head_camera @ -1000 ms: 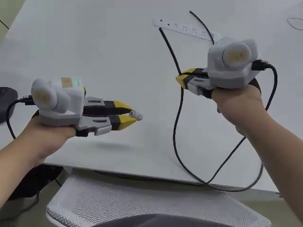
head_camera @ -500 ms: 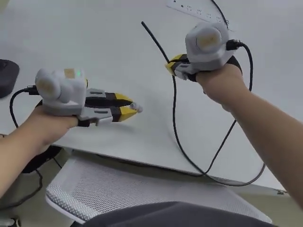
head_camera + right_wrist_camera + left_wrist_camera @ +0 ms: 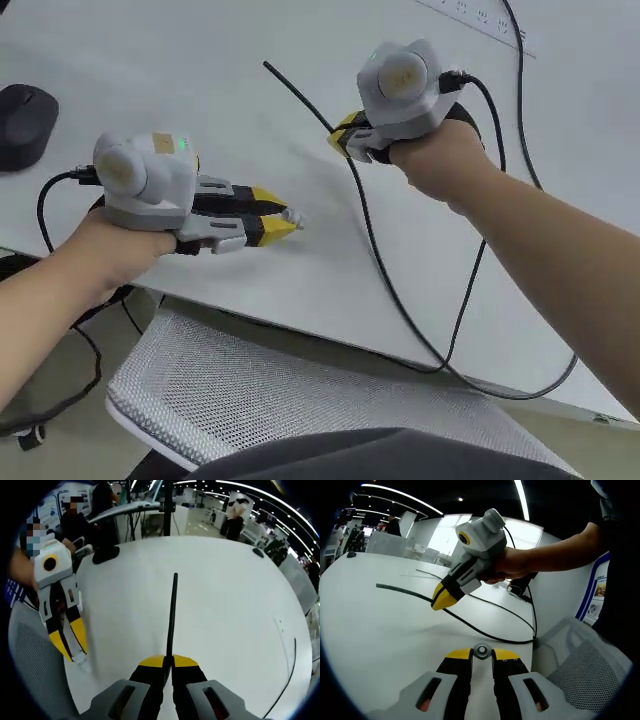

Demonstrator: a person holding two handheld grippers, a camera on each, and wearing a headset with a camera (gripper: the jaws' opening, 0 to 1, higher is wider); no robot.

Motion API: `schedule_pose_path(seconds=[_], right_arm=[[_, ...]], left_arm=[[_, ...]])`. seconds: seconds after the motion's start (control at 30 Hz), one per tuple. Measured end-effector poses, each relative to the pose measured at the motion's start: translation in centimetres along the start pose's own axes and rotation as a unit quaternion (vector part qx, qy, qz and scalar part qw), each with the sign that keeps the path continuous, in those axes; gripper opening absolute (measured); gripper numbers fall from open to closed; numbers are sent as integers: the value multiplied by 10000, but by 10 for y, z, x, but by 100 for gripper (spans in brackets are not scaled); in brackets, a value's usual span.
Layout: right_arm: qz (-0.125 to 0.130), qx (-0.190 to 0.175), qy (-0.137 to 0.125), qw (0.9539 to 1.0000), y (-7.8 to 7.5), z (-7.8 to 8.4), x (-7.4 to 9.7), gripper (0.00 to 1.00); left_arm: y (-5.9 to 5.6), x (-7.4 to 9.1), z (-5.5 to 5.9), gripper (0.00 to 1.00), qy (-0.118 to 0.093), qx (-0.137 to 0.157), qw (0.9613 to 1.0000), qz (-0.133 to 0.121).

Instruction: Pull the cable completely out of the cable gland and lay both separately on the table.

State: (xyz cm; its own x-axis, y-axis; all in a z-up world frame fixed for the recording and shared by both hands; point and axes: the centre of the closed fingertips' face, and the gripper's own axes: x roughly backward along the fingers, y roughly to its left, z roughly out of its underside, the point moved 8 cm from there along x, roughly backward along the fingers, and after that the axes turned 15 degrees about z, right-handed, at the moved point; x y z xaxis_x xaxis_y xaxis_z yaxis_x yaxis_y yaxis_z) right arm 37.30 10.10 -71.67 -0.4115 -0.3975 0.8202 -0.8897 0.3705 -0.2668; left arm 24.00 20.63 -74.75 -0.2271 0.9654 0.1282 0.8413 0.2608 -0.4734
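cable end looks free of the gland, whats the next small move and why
Probably lower the left gripper to the table and open its fingers to set down the cable gland. The cable, clamped in the right gripper, ends free and apart from the gland, so only laying both down seems left.

my left gripper (image 3: 284, 219) and right gripper (image 3: 338, 142) have grey shells, black jaws tipped yellow, black leads (image 3: 42, 205); a green light (image 3: 181, 146) marks the left.

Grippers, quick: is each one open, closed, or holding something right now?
Left gripper: closed on the small grey cable gland.
Right gripper: closed on the black cable.
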Motion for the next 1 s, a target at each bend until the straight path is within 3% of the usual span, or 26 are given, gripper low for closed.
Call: schedule_pose_path(seconds=[0.43, 0.7, 0.83, 1.0], right_arm=[[-283, 250, 84, 9993, 11, 1, -29, 0], [-337, 278, 51, 9990, 18, 0, -30, 0], [-373, 284, 44, 9989, 18, 0, -33, 0], [-360, 393, 36, 9986, 20, 0, -33, 0]], left_arm=[[15, -1, 16, 15, 14, 181, 9998, -105], [19, -1, 24, 15, 83, 256, 9995, -180], [19, -1, 26, 15, 14, 298, 9994, -185], [20, -2, 27, 15, 116, 282, 9993, -219]])
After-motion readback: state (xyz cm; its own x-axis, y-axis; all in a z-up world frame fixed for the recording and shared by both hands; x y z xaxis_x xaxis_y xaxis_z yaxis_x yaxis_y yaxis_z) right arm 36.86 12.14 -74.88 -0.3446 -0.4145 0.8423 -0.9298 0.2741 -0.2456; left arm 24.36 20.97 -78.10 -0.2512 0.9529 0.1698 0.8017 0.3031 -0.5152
